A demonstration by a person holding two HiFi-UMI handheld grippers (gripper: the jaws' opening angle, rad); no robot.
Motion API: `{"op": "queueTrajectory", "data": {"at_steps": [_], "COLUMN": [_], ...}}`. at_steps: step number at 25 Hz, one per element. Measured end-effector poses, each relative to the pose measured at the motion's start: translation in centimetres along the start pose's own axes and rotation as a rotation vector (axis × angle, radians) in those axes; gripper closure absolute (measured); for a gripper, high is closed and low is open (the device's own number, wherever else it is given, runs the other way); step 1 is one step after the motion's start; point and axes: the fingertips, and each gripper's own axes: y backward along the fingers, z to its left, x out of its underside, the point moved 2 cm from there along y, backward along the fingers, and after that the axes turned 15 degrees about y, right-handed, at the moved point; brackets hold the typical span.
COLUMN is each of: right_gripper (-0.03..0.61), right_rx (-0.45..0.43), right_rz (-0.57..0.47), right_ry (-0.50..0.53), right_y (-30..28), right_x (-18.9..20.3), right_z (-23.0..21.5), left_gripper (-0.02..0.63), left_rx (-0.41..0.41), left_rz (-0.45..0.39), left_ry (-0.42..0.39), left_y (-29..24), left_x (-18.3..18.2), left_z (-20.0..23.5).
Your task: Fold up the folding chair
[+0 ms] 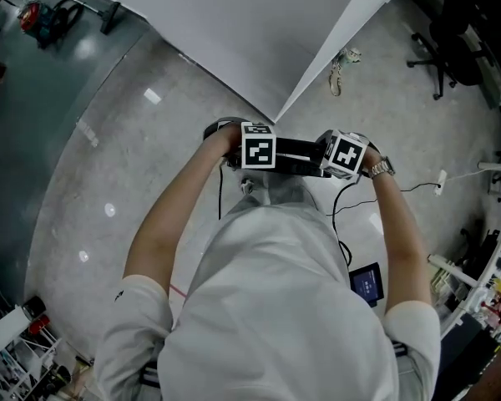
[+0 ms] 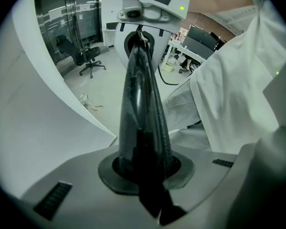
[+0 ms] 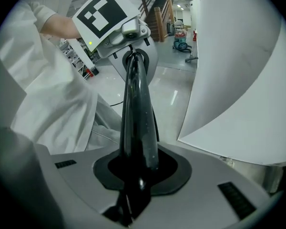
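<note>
Glossy polished floor (image 1: 108,153), white cloth shirt (image 1: 275,307), glossy black chair frame (image 3: 136,109)

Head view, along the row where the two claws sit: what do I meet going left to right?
left claw → black bar held between both claws → right claw → wristwatch → white plug on the floor

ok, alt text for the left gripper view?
The left gripper is clamped on a thin black slab, probably the folded chair seen edge-on, which runs up to the right gripper holding its far end. The person's white shirt fills the right; a white partition and an office chair lie left.
</note>
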Motion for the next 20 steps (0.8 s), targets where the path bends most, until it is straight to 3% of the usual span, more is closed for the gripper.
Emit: {"op": "queueTrajectory", "data": {"at_steps": [8,20], "right_gripper": [0.505,0.499], "right_rx": [0.020,0.058], "right_rz": [-0.001,-0.019], "right_ry": [0.059,-0.016], "right_y": [1.7,2.9], "right_x": [2.2,3.9], "right_z": [-5.7,-12.8], "left_gripper": [0.537,0.537], "left_rx": [0.001,0.028], "left_rz": [-0.024,0.001], "left_ry": [0.069,0.085], "left_y": [0.6,1.4], "left_x": [-3.2,-6.2], "left_z": [4.7,13.3]}}
